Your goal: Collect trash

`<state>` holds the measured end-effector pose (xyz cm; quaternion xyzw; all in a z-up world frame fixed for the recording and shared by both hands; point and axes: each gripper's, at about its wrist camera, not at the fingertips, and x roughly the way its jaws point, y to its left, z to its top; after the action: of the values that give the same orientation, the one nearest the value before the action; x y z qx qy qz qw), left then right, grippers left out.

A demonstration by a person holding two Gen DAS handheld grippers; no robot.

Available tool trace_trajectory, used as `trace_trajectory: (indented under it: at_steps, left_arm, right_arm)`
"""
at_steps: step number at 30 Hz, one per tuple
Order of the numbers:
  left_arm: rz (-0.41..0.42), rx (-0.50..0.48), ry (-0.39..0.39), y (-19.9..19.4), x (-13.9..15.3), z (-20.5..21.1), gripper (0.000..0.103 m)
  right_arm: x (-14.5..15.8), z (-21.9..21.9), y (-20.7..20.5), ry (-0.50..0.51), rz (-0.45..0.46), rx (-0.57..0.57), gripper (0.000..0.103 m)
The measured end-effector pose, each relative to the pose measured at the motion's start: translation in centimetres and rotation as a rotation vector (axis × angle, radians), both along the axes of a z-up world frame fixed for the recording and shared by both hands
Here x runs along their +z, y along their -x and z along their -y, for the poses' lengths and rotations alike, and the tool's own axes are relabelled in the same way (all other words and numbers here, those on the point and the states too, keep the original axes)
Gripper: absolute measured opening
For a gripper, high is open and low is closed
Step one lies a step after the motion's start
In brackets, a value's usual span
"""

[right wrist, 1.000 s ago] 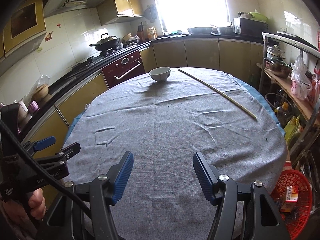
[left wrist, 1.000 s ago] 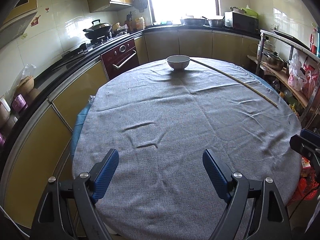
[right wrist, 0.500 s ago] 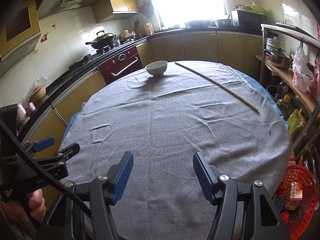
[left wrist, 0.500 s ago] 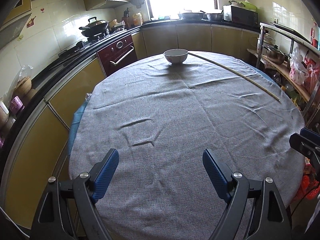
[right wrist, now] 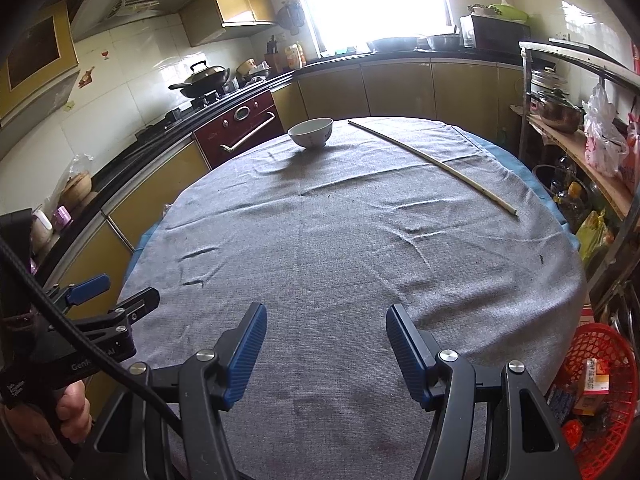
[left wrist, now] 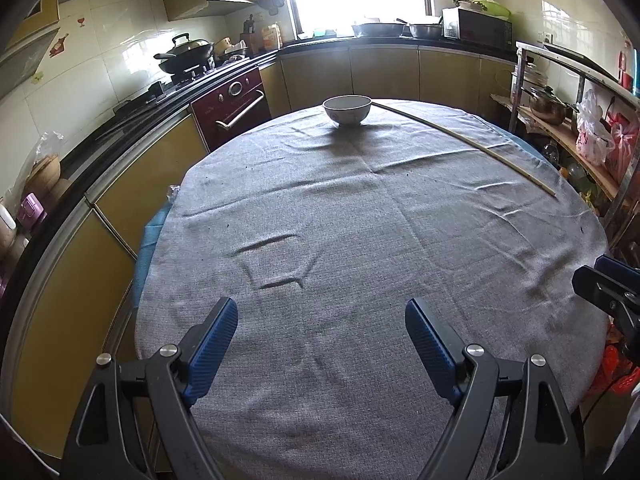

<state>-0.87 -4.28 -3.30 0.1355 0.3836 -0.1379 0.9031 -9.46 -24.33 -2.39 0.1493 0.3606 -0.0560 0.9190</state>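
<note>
Worktop (right wrist: 360, 264): one, round, under one grey cloth; it fills the centre of both frames.

Bowl (right wrist: 311, 133): one, white, upright, upper centre of the right-wrist frame, at the far edge.

Stick (right wrist: 436, 166): one, thin and pale, lying flat from beside the bowl toward the right edge of the cloth.

Dark specks (right wrist: 326, 196): many and small, scattered mid-cloth; one larger dark bit (right wrist: 541, 258) at right. Too small to count or name.

Red basket (right wrist: 600, 384): one, lower right of the right-wrist frame, below the worktop's edge, holding packets and wrappers. This is where trash lies now.

Left hand-held gripper (left wrist: 321, 340): one, jaws spread, nothing between them, over the near cloth.

Right hand-held gripper (right wrist: 326, 344): one, jaws spread likewise, nothing held.

Handling note: the scene fits either a worktop still to be cleared of stick and crumbs, or one already cleared into the basket. Any pick from the cloth would need low, level jaws so the fabric is not pinched.
</note>
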Motion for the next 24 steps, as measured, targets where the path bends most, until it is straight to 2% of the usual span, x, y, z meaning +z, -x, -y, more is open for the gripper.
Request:
trace_trajectory:
  at_steps: [24]
  left_arm:
    - [-0.006, 0.018, 0.027, -0.4, -0.1, -1.1, 0.086]
  right_arm:
    - [0.2, -0.9, -0.2, 0.018, 0.010, 0.011, 0.066]
